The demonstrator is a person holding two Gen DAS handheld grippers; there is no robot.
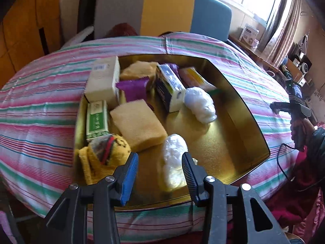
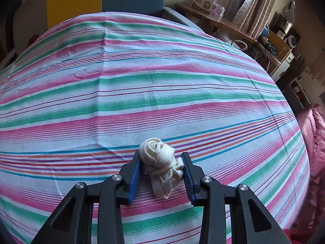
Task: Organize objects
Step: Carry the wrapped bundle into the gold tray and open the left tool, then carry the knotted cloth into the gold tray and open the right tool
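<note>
Covering the whole table (image 2: 142, 77) is a striped cloth in pink, green and white, and on it sits a wide gold tin (image 1: 249, 113), already partly filled. Inside lie a tall cream box (image 1: 103, 79), a green-labelled carton (image 1: 96, 120), two tan sponges, the nearer one (image 1: 138, 124) lying flat, a purple packet (image 1: 132, 87), a dark-and-white box (image 1: 168, 85), a yellow knitted piece (image 1: 103, 158) and two white plastic-wrapped bundles, one far (image 1: 200, 105), one near (image 1: 174, 158).

Judging by this, the step in hand is a drop-off by the left and a pick-up by the right. The left tool (image 1: 160, 168) hangs over the tin's near edge with its jaws spread; the near bundle lies between them on the tin floor, and the pads do not look to be pressing on it. The right tool (image 2: 161, 168), over bare cloth outside the tin, is pinching a small wad of cream woven cord (image 2: 160, 162), which rests against the cloth.

Next, the right hand would probably need to lift the cord clear and carry it across to the tin's open floor, while the left pulls back to make room.
</note>
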